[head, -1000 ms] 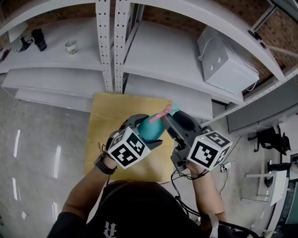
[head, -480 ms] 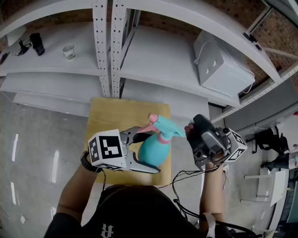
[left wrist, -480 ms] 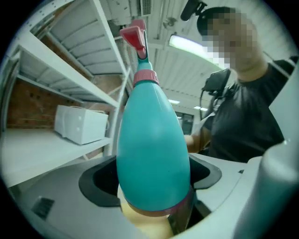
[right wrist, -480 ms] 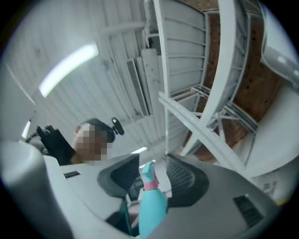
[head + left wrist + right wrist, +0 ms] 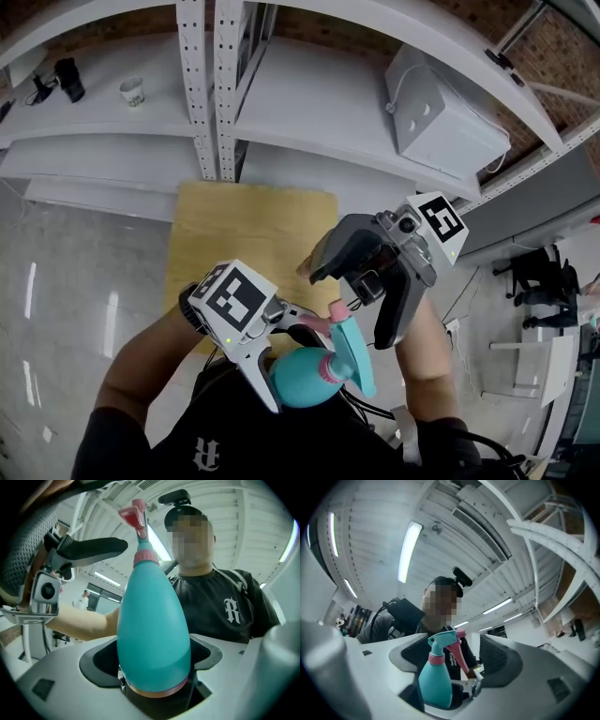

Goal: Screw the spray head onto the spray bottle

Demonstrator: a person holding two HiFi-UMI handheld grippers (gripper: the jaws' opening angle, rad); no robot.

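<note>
The teal spray bottle [image 5: 305,380] lies roughly level, close to the person's chest, with my left gripper [image 5: 284,361] shut on its lower body. In the left gripper view the bottle [image 5: 152,630] fills the space between the jaws. The teal spray head [image 5: 356,354] with its pink trigger [image 5: 314,324] sits on the neck above a pink collar. My right gripper [image 5: 361,286] hangs just above the spray head without touching it. Its jaws have just been opening and stand wide. In the right gripper view the bottle [image 5: 435,682] shows beyond the gap, clear of both pads.
A wooden tabletop [image 5: 248,230] lies below and beyond both grippers. Behind it runs white metal shelving with an upright post [image 5: 197,94], a white box [image 5: 436,103] and a paper cup [image 5: 131,91]. Black cables hang by the person's right arm.
Both grippers have risen off the tabletop and swung back toward the person. The left brought the bottle along. The right came off the spray head and its jaws spread wide.
</note>
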